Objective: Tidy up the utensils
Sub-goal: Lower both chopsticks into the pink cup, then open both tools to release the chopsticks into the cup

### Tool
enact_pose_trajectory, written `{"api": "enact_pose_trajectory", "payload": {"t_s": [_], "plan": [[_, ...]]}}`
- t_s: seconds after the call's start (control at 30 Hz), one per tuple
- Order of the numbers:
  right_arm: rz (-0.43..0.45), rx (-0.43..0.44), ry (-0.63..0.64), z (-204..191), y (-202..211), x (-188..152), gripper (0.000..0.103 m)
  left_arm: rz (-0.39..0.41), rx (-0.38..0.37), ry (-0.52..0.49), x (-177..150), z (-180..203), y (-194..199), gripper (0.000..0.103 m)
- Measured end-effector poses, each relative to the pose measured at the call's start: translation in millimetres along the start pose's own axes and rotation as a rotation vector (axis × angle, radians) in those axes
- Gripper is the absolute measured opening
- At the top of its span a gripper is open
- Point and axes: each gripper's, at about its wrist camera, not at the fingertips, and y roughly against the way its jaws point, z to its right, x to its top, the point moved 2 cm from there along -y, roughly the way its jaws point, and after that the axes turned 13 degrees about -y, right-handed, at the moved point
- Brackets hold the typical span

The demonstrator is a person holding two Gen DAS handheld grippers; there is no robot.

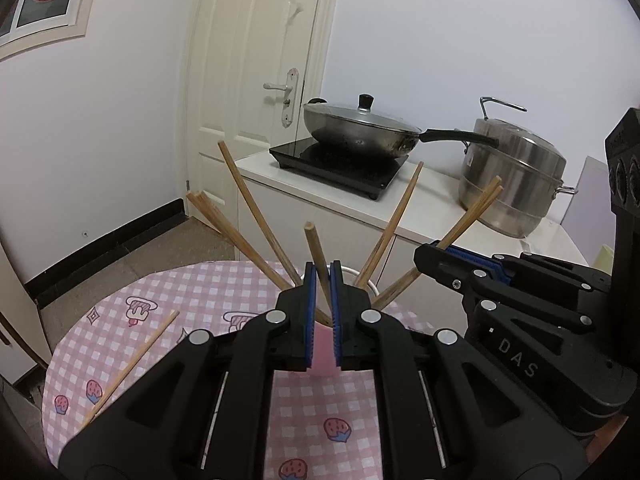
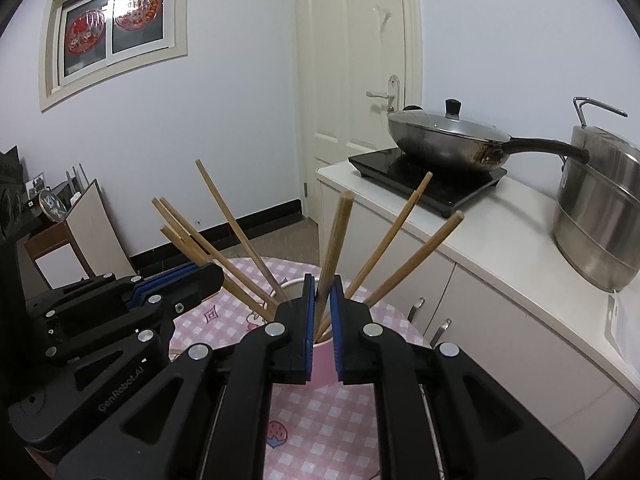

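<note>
A pink cup (image 1: pixel 322 350) with a white rim stands on the round table with a pink checked cloth (image 1: pixel 192 304); several wooden chopsticks fan out of it. My left gripper (image 1: pixel 323 276) is shut on one chopstick (image 1: pixel 313 244) that stands in the cup. My right gripper (image 2: pixel 322 284) is shut on another chopstick (image 2: pixel 339 236), also standing in the same cup (image 2: pixel 320 360). The right gripper shows in the left wrist view (image 1: pixel 440 258) at the right of the cup. The left gripper shows in the right wrist view (image 2: pixel 208 276) at the left. One loose chopstick (image 1: pixel 132 364) lies on the cloth at the left.
Behind the table, a white counter (image 1: pixel 420 216) holds a black induction hob (image 1: pixel 340 164) with a lidded wok (image 1: pixel 360 128), and a steel steamer pot (image 1: pixel 516 184). A white door (image 1: pixel 256 60) stands at the back. A small side table (image 2: pixel 52 236) is at the far left.
</note>
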Motion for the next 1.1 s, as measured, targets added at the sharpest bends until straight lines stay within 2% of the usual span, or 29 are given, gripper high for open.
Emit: {"api": "enact_pose_trajectory", "payload": {"t_s": [0.3, 0.47, 0.77, 1.0, 1.07, 1.1], "plan": [[-0.002, 0.009, -0.013, 0.9, 6.3, -3.2, 0.008, 0.007, -0.008, 0.002, 1.3, -1.8, 9.0, 0.008], [0.009, 0.014, -0.014, -1.1, 14.9, -4.7, 0.018, -0.001, -0.010, -0.004, 2.0, -0.7, 15.1, 0.008], [0.041, 0.020, -0.024, -3.8, 37.7, -5.3, 0.029, -0.006, 0.003, -0.044, 1.5, 6.3, 35.4, 0.008], [0.071, 0.027, -0.029, -7.3, 59.3, -5.1, 0.032, 0.003, 0.010, -0.055, 1.1, 8.4, 56.7, 0.008], [0.076, 0.028, -0.029, -9.3, 65.4, -5.9, 0.032, 0.007, 0.005, -0.052, 0.9, 8.7, 62.9, 0.012], [0.080, 0.028, -0.028, -10.3, 68.7, -6.4, 0.033, 0.011, 0.003, -0.049, 0.7, 8.7, 65.7, 0.020]]}}
